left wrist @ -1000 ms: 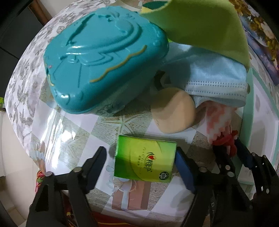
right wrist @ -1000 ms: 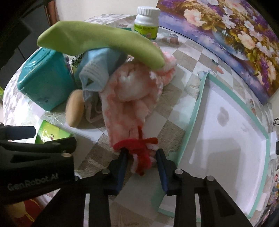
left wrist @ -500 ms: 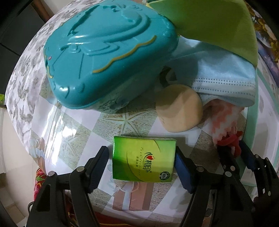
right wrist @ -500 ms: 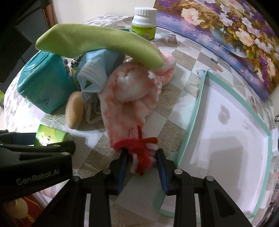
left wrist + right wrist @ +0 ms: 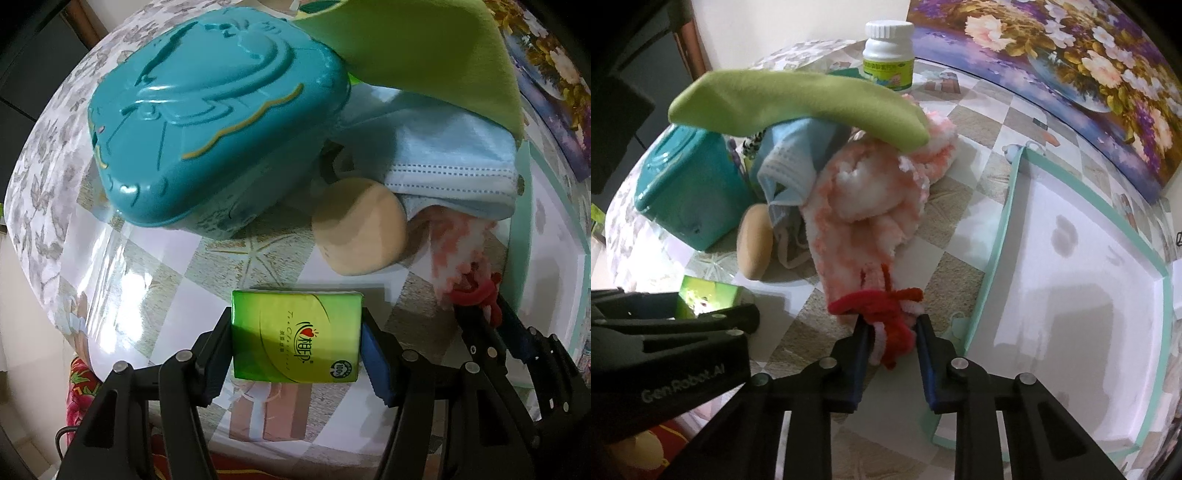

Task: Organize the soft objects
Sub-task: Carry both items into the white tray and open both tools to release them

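Observation:
A green tissue pack (image 5: 295,336) lies flat on the checked tablecloth. My left gripper (image 5: 295,332) points down over it. Its jaws are closing, and both pads touch the pack's short sides. A fluffy pink-and-white knit piece (image 5: 864,206) ends in a red yarn tie (image 5: 882,306). My right gripper (image 5: 892,328) is closing on that tie, and the yarn fills the gap between its tips. Behind are a lime green cloth (image 5: 798,99), a blue face mask (image 5: 443,166) and a beige round sponge (image 5: 358,229), heaped together.
A teal plastic box (image 5: 210,122) stands at the back left, against the heap. A white tray with a mint rim (image 5: 997,229) lies to the right, nothing in it. A white pill bottle (image 5: 888,55) and a flower painting (image 5: 1071,55) are at the back. The table edge is close in front.
Both pairs of jaws have narrowed: the left pair from standing clear of the tissue pack to touching its sides, the right pair in on the red yarn. Neither hand has shifted.

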